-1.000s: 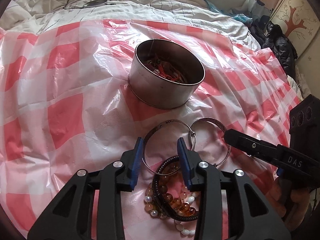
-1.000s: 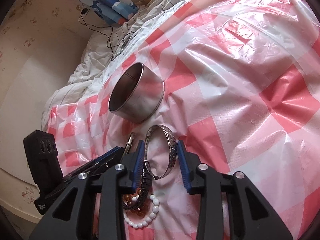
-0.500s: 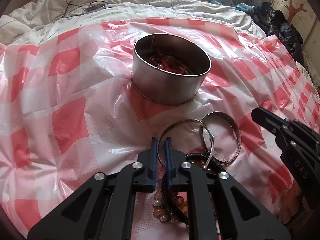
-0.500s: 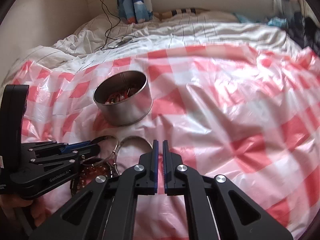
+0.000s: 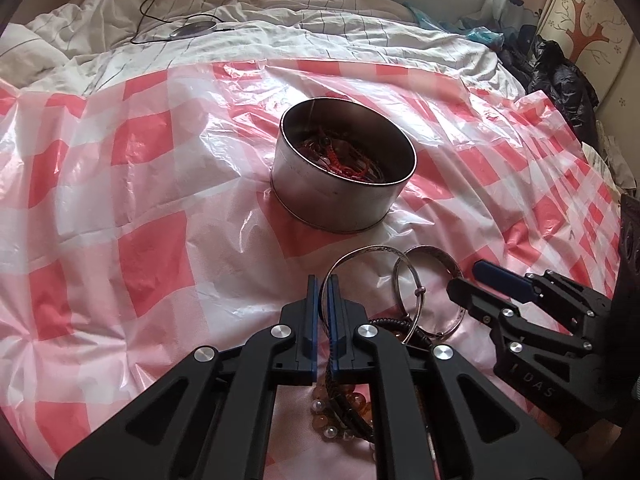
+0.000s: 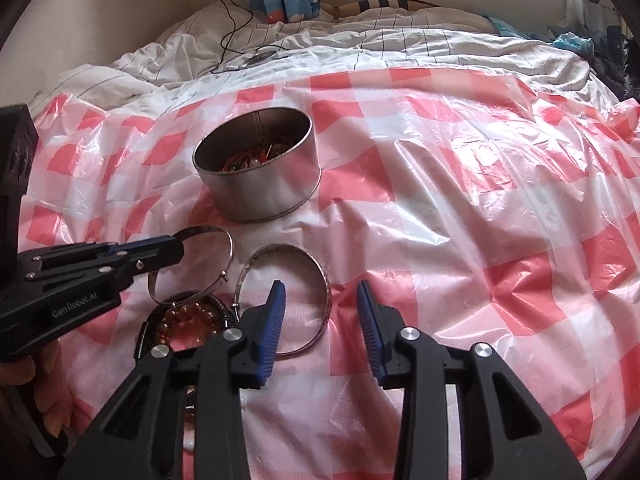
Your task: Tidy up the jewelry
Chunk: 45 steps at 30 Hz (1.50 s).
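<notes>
A round metal tin (image 5: 344, 184) with red and dark jewelry inside stands on the red-and-white checked plastic sheet; it also shows in the right wrist view (image 6: 260, 176). My left gripper (image 5: 323, 292) is shut on the rim of a thin silver bangle (image 5: 372, 250), also seen in the right wrist view (image 6: 224, 236). A wider silver bangle (image 6: 320, 272) lies beside it, its right rim between the fingers of my open right gripper (image 6: 322, 304). Amber and pearl bead bracelets (image 6: 188, 316) and a dark braided band lie under the left gripper.
The sheet (image 5: 140, 200) covers a bed with a rumpled white duvet (image 5: 280, 28) behind. A cable and a round device (image 5: 192, 30) lie on the duvet. Dark clothing (image 5: 560, 76) sits at the far right.
My right gripper has opened and come down over the wide bangle. My left gripper stays shut on the thin bangle, which has lifted slightly.
</notes>
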Each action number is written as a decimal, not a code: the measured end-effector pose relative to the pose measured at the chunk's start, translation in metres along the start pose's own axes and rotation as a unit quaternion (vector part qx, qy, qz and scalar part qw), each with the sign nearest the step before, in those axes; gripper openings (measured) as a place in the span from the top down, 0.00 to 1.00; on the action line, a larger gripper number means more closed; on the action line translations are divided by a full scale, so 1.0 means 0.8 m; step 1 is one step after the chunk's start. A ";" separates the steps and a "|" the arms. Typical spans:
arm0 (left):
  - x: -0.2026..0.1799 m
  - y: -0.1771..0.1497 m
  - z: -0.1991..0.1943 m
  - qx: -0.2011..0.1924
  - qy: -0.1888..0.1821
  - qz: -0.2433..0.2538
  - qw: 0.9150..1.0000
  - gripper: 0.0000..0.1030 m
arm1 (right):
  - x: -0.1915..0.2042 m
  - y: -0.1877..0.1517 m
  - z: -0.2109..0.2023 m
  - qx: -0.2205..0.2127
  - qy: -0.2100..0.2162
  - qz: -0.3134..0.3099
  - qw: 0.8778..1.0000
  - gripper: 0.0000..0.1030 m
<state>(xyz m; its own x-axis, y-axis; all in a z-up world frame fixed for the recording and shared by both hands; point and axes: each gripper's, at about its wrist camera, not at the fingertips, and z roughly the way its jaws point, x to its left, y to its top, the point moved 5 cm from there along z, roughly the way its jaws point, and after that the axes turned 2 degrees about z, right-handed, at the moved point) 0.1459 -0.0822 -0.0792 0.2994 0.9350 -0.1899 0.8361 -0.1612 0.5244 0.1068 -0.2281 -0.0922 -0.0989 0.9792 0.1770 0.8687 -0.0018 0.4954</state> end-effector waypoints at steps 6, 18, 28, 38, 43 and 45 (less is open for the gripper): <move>0.004 0.004 -0.009 -0.009 -0.003 -0.006 1.000 0.96 | -0.002 0.002 -0.011 -0.026 -0.017 -0.008 0.999 0.95; 0.018 0.059 -0.034 -0.076 -0.010 -0.041 0.996 0.96 | -0.013 0.041 -0.083 -0.149 0.000 0.020 0.989 0.95; 0.004 0.119 0.024 -0.062 0.014 -0.018 0.998 0.93 | -0.013 0.085 -0.078 -0.179 -0.004 0.005 0.984 0.95; 0.048 0.120 -0.016 -0.105 -0.021 -0.113 0.988 0.62 | 0.036 0.130 -0.012 -0.145 0.011 -0.033 0.989 0.95; 0.055 0.109 -0.026 -0.104 -0.020 -0.123 0.987 0.54 | 0.028 0.134 0.009 -0.139 -0.004 -0.021 0.990 0.63; 0.050 0.104 -0.029 -0.103 -0.016 -0.118 0.987 0.50 | 0.020 0.134 -0.002 -0.147 -0.005 -0.017 0.989 0.61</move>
<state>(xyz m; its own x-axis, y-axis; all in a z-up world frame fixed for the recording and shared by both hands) 0.2167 -0.0509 -0.0240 0.1245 0.9275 -0.3525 0.7737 0.1317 0.6196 0.1971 -0.2126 -0.0349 -0.1186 0.9818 0.1486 0.6864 -0.0271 0.7267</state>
